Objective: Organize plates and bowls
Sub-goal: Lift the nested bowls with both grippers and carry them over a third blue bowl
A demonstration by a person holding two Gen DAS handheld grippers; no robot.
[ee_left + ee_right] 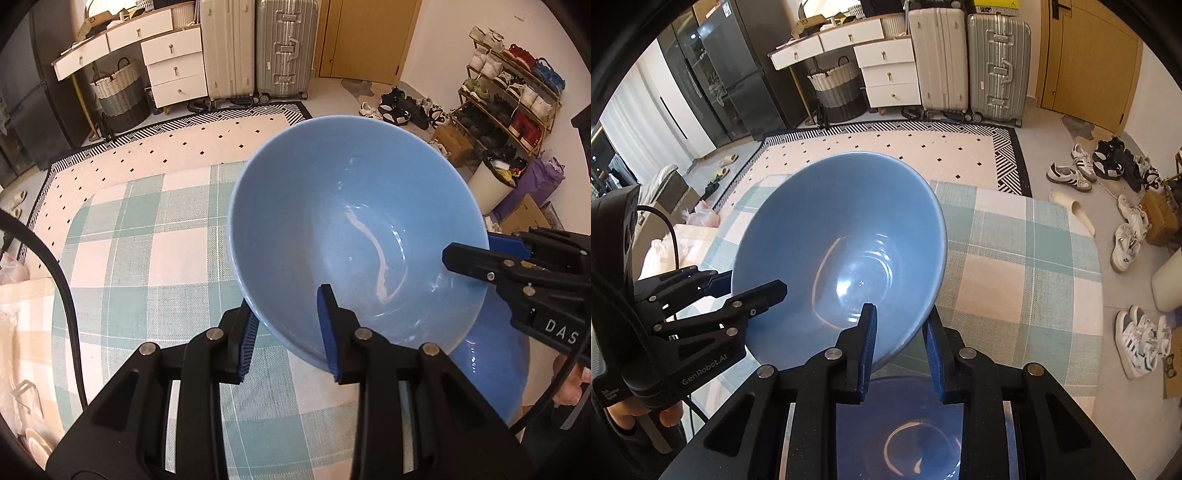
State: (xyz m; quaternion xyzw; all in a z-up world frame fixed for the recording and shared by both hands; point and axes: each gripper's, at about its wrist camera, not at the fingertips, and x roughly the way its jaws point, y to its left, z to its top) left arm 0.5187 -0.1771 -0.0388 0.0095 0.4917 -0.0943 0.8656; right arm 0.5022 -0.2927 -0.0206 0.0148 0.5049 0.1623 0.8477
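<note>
Left wrist view: light bowl (354, 236) is tilted in the air over the checked cloth (147, 236), its rim clamped by both the left gripper (290, 334) and the right gripper (899, 345). Step looks like mid-transfer; next, lower it into the darker bowl (905, 435) below. Count: two bowls; one pale dish at the edge, unclear.

Only text you can read: "DAS" in white on your right tool (466, 254), and "GenRobot.AI" on your left tool (748, 288); smaller print below it is unreadable.
</note>
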